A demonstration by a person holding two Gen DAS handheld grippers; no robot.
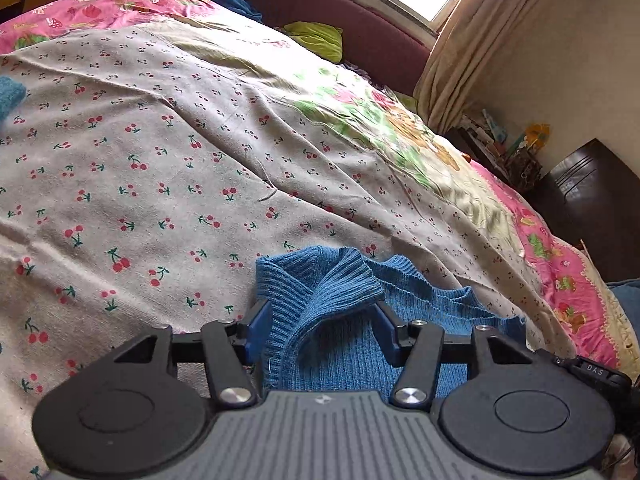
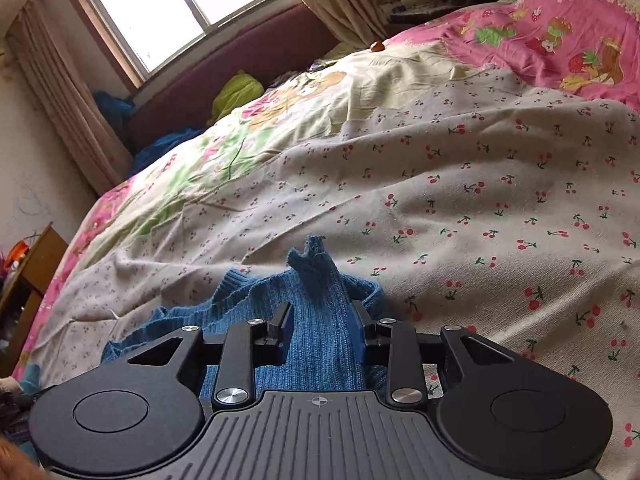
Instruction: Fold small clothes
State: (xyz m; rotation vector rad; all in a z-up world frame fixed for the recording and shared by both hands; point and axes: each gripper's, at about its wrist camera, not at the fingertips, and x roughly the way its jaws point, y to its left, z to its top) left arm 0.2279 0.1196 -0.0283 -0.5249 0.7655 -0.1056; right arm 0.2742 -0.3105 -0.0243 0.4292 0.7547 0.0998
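Knitwear first: blue ribbed sweater (image 1: pixel 320 312) bunched at bottom centre of the left wrist view, lying on the bed and running back between the two blue pads of the left hand-held gripper (image 1: pixel 318 322). Pads spread, one on each side of the folded ribbed edge; left pad beside the cloth, right pad just at its fold, pressing not evident. Same garment in the right wrist view (image 2: pixel 316 320), a narrow ribbed piece rising to a ragged tip at centre frame, flanked by the black fingers of the right hand-held gripper (image 2: pixel 320 320). Fingers parted, cloth filling the gap between them; firm pinch or loose contact, cannot tell.

Beyond the sweater: cherry-print sheet (image 1: pixel 160 168) covering the middle of the bed, wrinkled, spreading across the whole mid-frame. Farther, pink strawberry-print bedspread (image 2: pixel 560 40) at upper right of the right wrist view and along the right edge of the left wrist view. Lime-green cloth (image 1: pixel 318 38) against the maroon headboard (image 1: pixel 340 4) at top centre. Window (image 2: pixel 184 8) above, bright, with beige curtain (image 1: pixel 472 40) hanging at upper right. Small patch of another blue knit (image 1: pixel 10 96) at far left edge.
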